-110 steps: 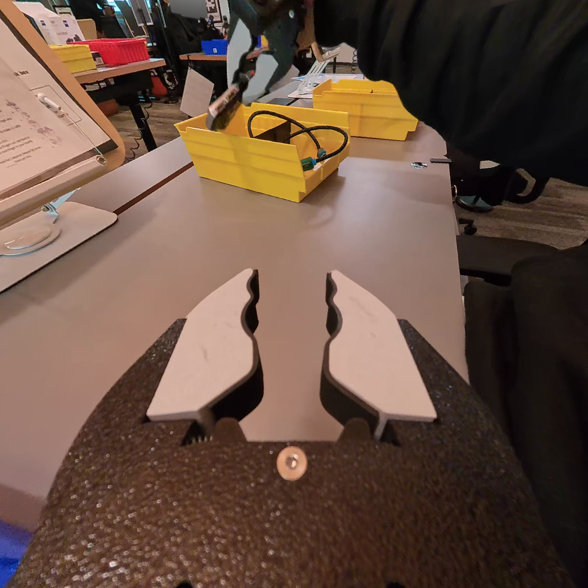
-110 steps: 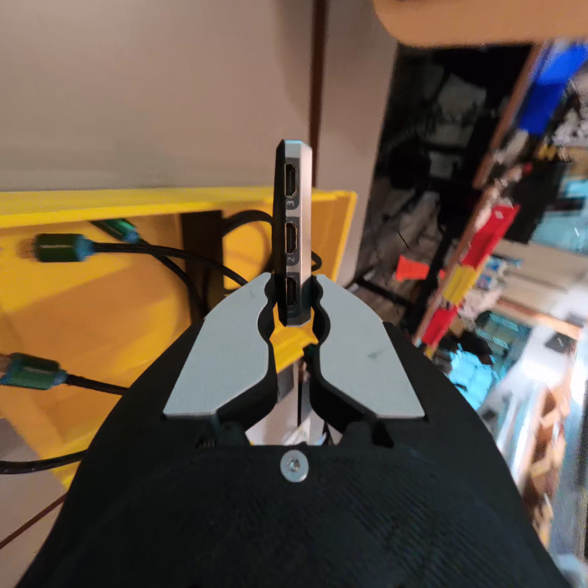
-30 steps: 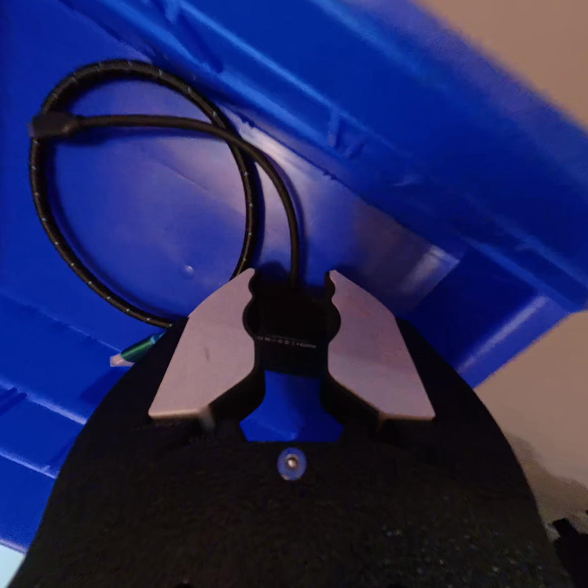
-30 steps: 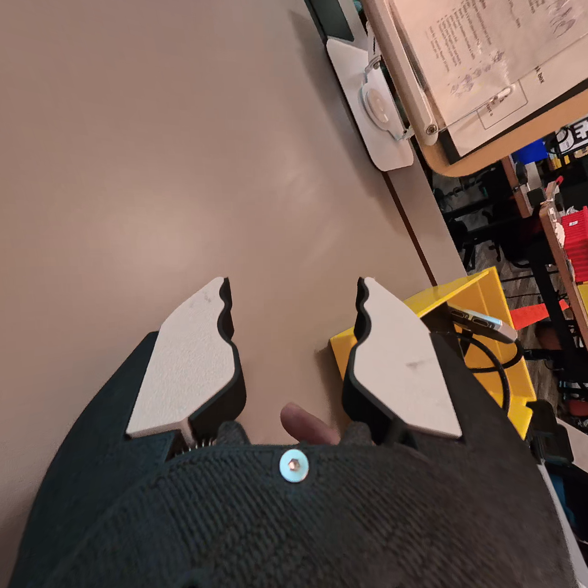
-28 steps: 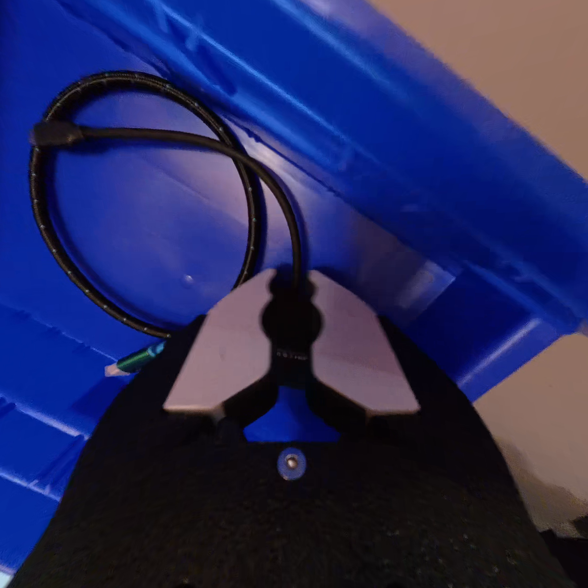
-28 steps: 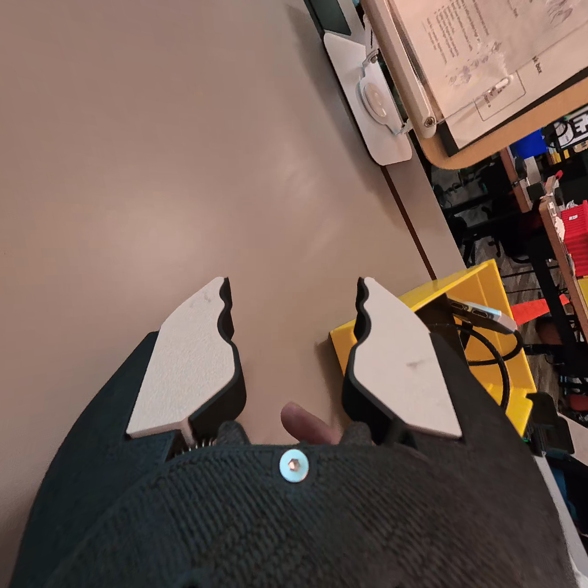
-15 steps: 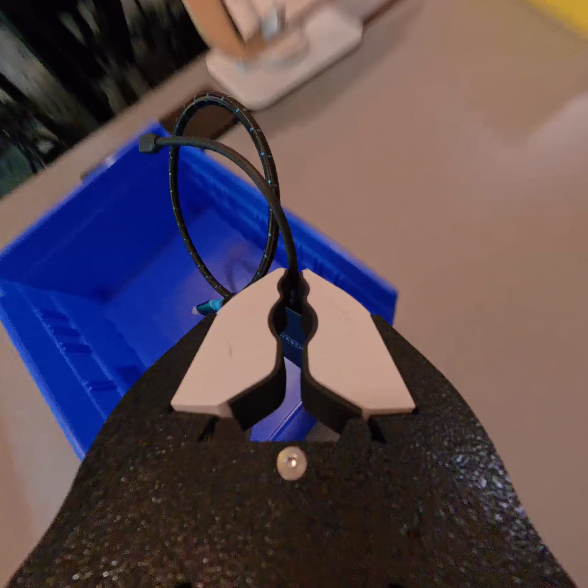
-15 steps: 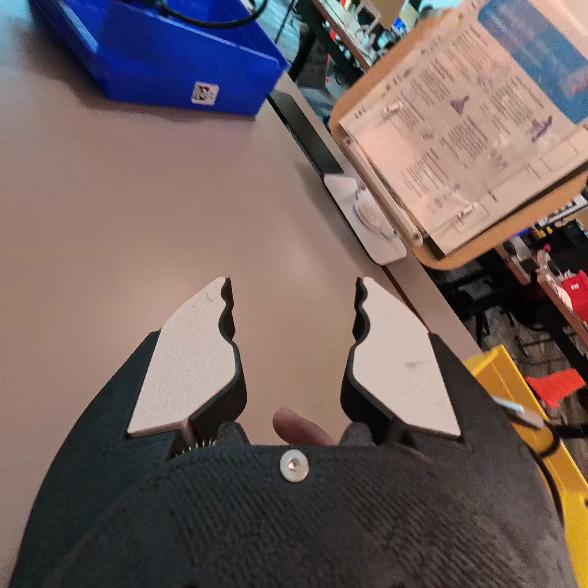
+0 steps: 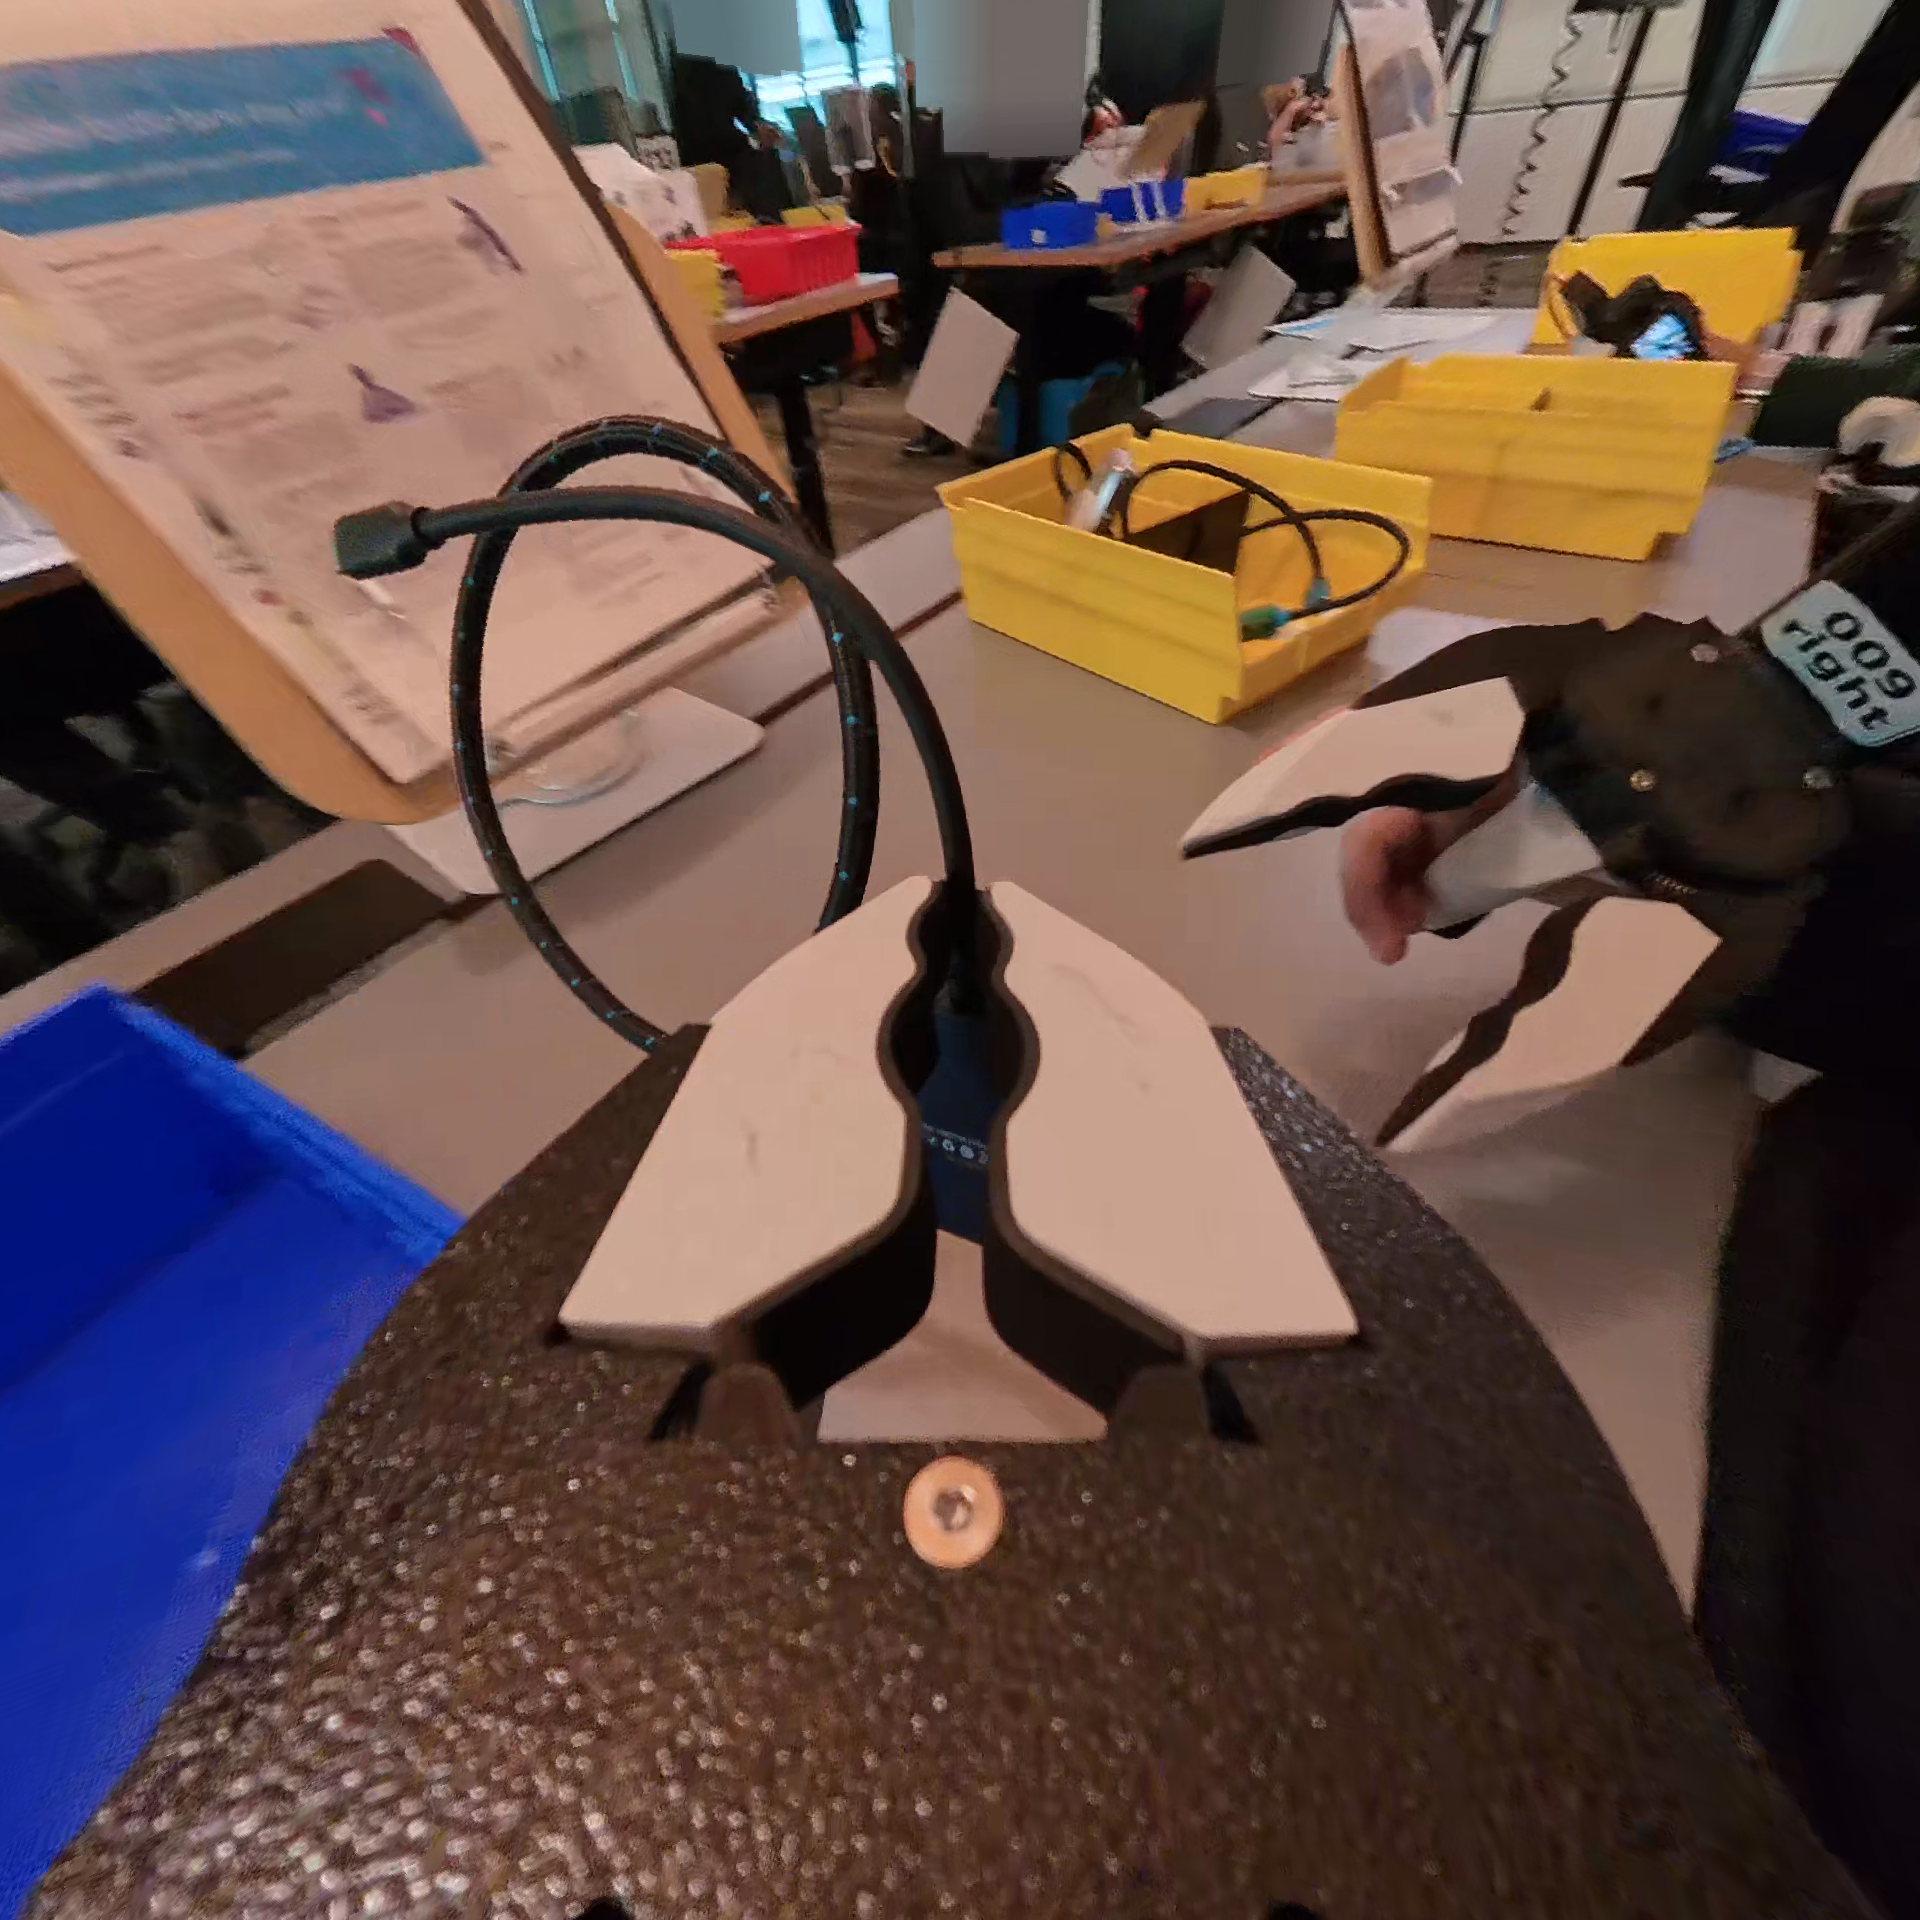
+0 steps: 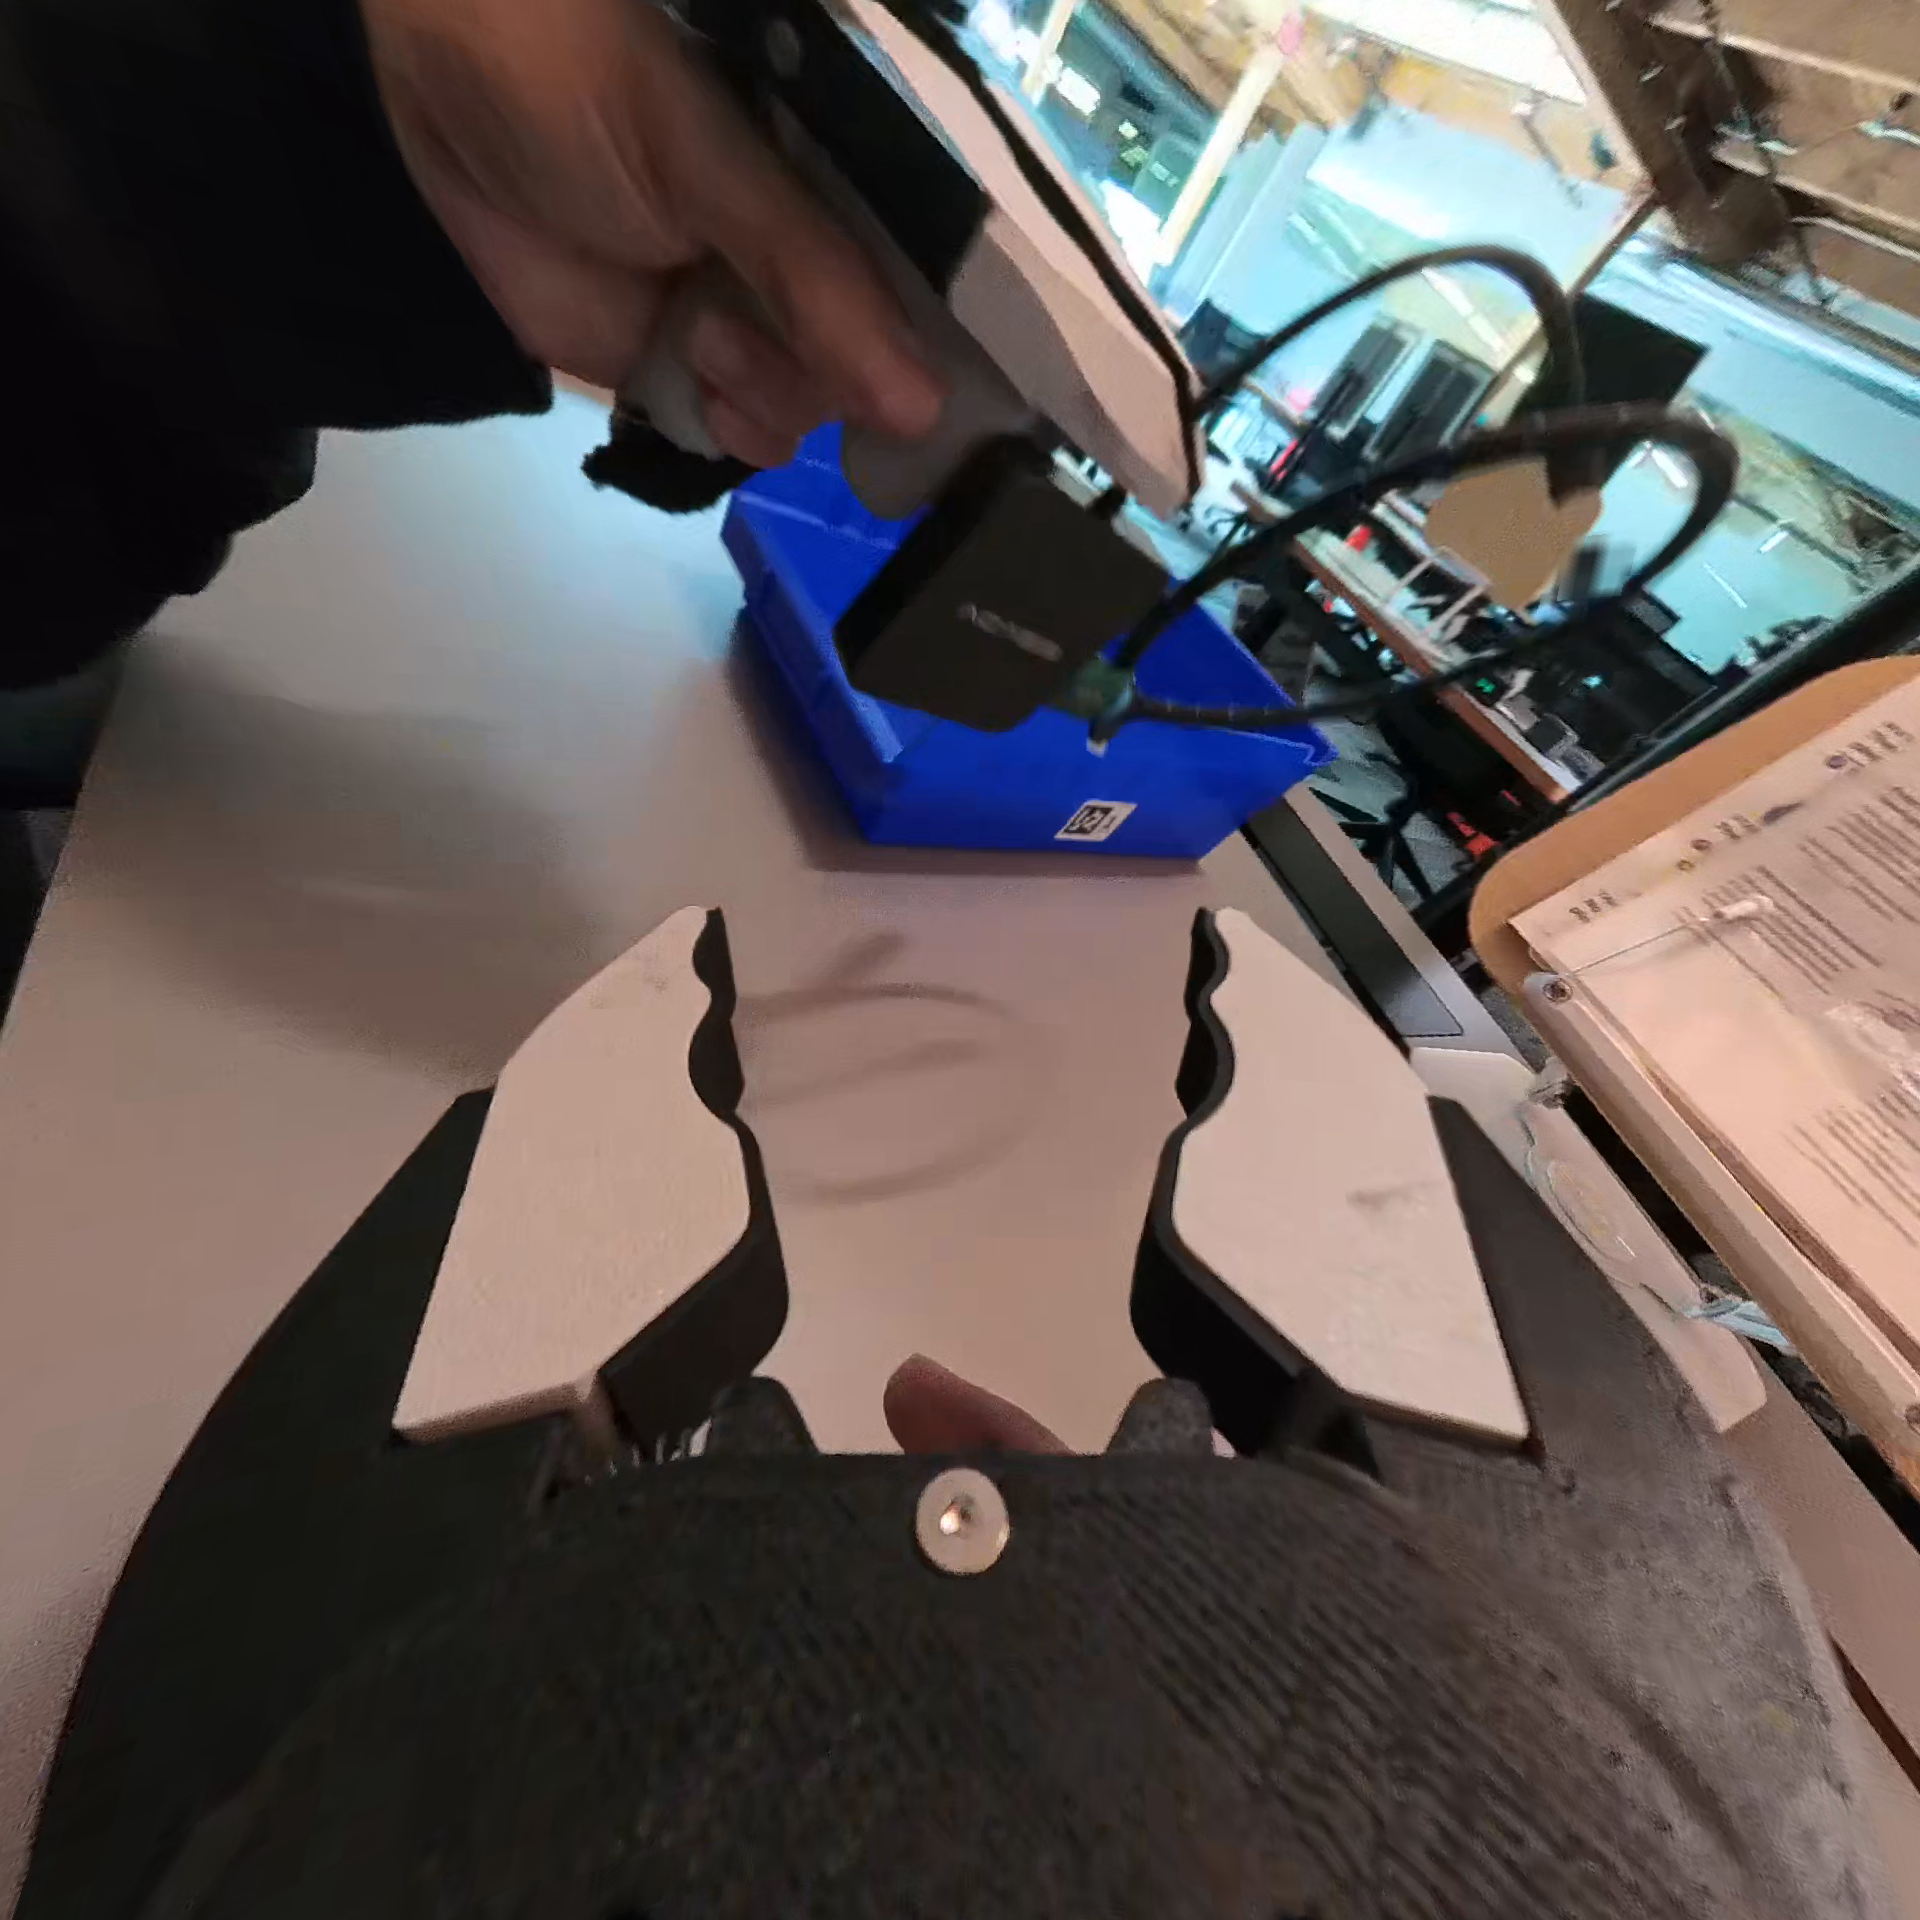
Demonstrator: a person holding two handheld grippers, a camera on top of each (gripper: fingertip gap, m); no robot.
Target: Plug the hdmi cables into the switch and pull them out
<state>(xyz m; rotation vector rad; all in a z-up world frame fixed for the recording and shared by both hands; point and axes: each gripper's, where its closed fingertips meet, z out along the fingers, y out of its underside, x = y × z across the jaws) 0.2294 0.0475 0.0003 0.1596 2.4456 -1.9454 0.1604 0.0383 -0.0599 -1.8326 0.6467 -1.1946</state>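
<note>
Since a second ago your left gripper (image 9: pixel 954 914) has lifted the switch (image 10: pixel 997 613) out of the blue bin (image 9: pixel 156 1247) and now holds it in the air above the tabletop (image 10: pixel 364 831); the bin sits low at the left of the left wrist view rather than filling it. Your right gripper (image 10: pixel 961 971) has swung from facing the yellow bin (image 9: pixel 1143 613) toward the blue bin and the raised switch. Open tabletop lies between the two grippers; the far table edge and a tilted document stand (image 9: pixel 312 416) close off the far side, and the yellow bin sits well apart beyond. Your left fingers (image 9: pixel 769 1143) are pressed onto the switch body, which sits edge-on between them. Its own black cable (image 9: pixel 914 665) arches up past the fingertips to a free plug (image 9: pixel 374 540), and a braided hdmi cable (image 9: pixel 468 727) loops beside it. Your right fingers (image 10: pixel 613 1143) are spread wide with nothing between them, low over the tabletop, below and short of the switch.
</note>
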